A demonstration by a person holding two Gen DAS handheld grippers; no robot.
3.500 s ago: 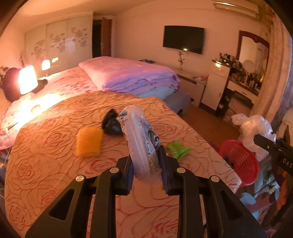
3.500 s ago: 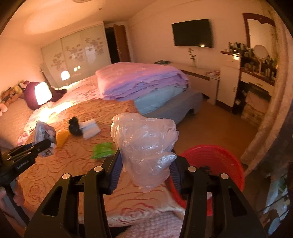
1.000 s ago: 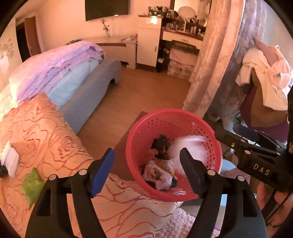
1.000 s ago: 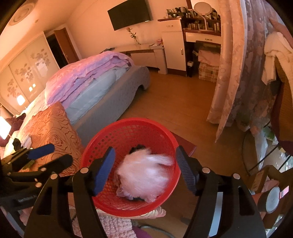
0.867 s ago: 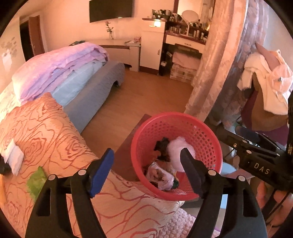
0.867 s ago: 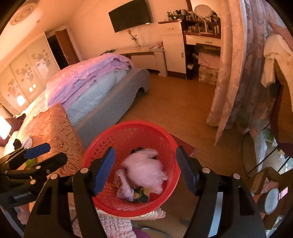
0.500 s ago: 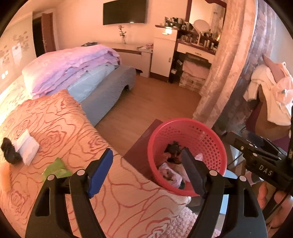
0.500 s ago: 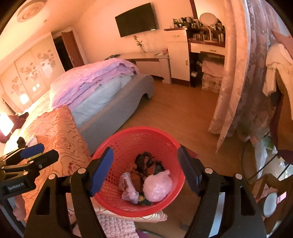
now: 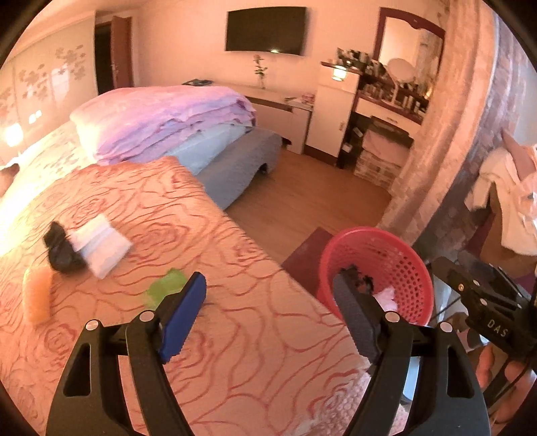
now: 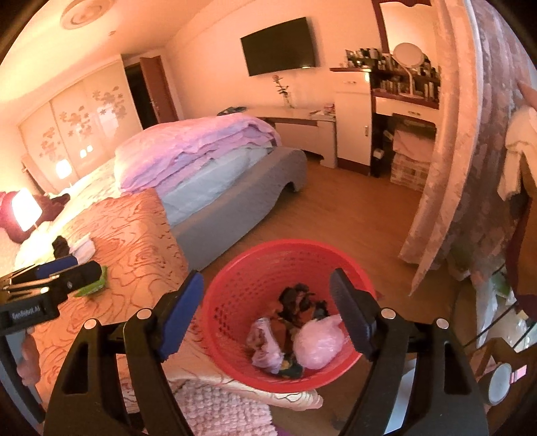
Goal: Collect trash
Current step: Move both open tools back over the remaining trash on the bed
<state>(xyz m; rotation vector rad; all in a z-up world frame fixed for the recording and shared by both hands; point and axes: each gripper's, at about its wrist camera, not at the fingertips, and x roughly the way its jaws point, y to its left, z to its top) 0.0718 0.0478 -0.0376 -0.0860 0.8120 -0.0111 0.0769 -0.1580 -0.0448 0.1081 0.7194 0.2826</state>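
Both our claws, left claw [image 9: 268,315] and right claw [image 10: 266,312], have just been opening and hang released with nothing between them. The red basket [image 10: 235,285] already holds a plastic bag [image 10: 317,345] and wrappers. On the bed [image 9: 235,335] beside the basket we still have a green wrapper [image 9: 164,288], white packet [image 9: 100,241], black lump [image 9: 60,248] and orange piece [image 9: 37,295].

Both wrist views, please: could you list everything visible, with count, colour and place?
Plastic mesh basket: one, red, on the floor beside the bedspread.
Crumpled plastic bag: one, pale pink, inside the basket.
Green wrapper: one, on the rose-patterned bedspread.
White folded pack: one, on the bedspread.
Black bundle: one, touching the pack.
Orange item: one, blurred, near the bundle.
Folded quilt: one, lilac.
Wall television: one, black.
Left gripper: open, empty.
Right gripper: open, empty, jaws just opening.
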